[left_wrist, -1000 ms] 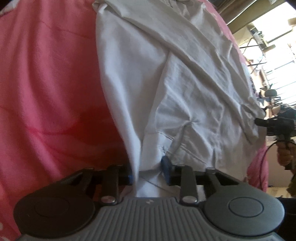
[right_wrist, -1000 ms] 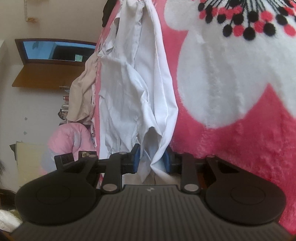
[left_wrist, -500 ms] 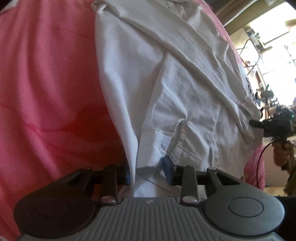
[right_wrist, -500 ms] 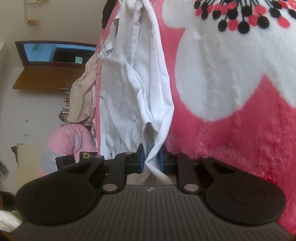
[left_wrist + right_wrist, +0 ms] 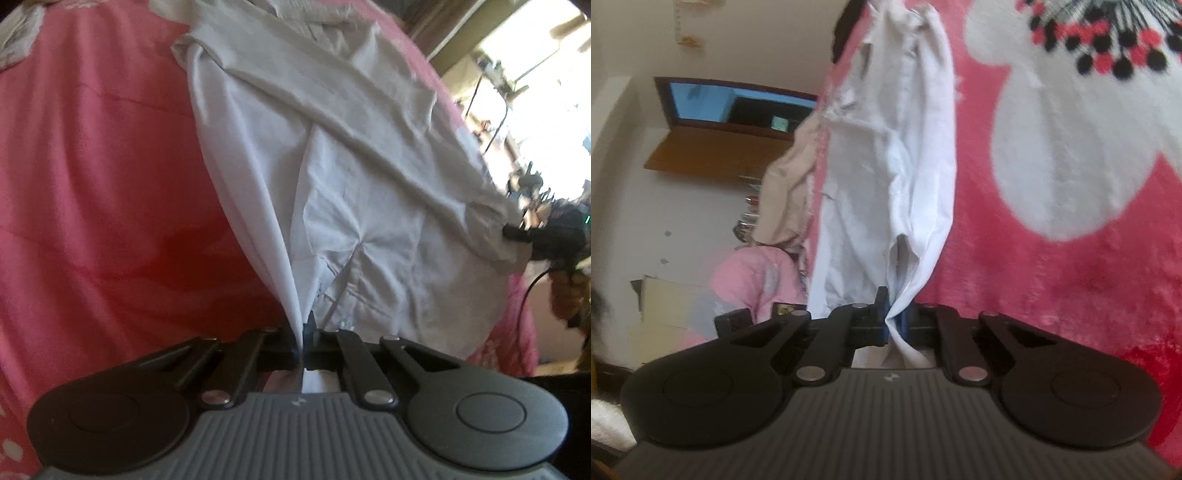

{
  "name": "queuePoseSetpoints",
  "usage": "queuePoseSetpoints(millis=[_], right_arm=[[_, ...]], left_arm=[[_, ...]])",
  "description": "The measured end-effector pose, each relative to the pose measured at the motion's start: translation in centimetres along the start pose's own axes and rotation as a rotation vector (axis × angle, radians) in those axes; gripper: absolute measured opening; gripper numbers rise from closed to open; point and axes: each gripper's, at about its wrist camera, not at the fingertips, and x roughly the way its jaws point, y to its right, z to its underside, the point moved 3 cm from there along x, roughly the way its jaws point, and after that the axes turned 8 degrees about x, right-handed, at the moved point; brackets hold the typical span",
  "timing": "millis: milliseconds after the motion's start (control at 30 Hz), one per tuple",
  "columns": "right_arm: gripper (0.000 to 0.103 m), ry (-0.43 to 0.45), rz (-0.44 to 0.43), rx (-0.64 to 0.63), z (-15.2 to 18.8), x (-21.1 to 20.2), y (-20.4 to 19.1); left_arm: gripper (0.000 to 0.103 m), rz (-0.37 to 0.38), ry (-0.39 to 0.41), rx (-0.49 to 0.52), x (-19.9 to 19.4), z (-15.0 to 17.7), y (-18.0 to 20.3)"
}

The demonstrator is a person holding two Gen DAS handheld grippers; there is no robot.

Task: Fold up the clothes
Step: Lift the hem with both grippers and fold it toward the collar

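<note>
I have the left tool (image 5: 301, 341) clenched on a pinch of the white shirt (image 5: 351, 177), which lies spread on the pink blanket (image 5: 92, 184). My right tool (image 5: 894, 323) also grips a fold of the shirt (image 5: 886, 184), near the blanket's (image 5: 1071, 258) edge.

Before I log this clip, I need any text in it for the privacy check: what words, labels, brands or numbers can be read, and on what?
No readable words or numbers in either view.
Small pale emblem moulded on the left gripper body: a mark only, no letters legible.
The same emblem on the right gripper body: too small to read.
Small greenish patch on the dark window frame: blurred, unreadable.
White shirt and pink blanket: no print or label visible.
</note>
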Motion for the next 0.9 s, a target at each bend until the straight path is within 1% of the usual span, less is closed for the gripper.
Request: queuePoseSetpoints(millis=[67, 133, 267, 333, 400, 600, 733, 900], right_arm=[[0.004, 0.015, -0.024, -0.004, -0.2, -0.4, -0.5], [0.004, 0.031, -0.048, -0.007, -0.5, -0.7, -1.0], [0.004, 0.042, -0.089, -0.031, -1.2, -0.8, -2.5], [0.004, 0.051, -0.119, -0.048, -1.7, -0.8, -3.5], [0.004, 0.063, -0.150, -0.067, -2.4, -0.7, -4.7], [0.004, 0.084, -0.209, -0.129, -5.1, -0.2, -7.7], [0.004, 0.111, -0.253, -0.154, -7.0, 0.5, -9.6], [0.004, 0.135, -0.290, -0.191, -10.3, 1.5, -10.9]], left_arm=[[0.002, 0.035, 0.037, -0.028, -1.2, 0.1, -0.1], [0.002, 0.069, 0.083, -0.048, -2.3, -0.4, -0.2], [0.002, 0.114, 0.175, -0.055, -4.8, -1.4, -0.6], [0.002, 0.112, 0.203, -0.052, -4.7, -2.4, 0.2], [0.002, 0.115, 0.224, -0.065, -5.4, -3.4, 0.0], [0.002, 0.108, 0.293, -0.092, -6.7, -6.1, -1.1], [0.002, 0.102, 0.361, -0.098, -7.8, -8.5, -2.2], [0.002, 0.080, 0.434, -0.094, -8.1, -11.9, -3.6]])
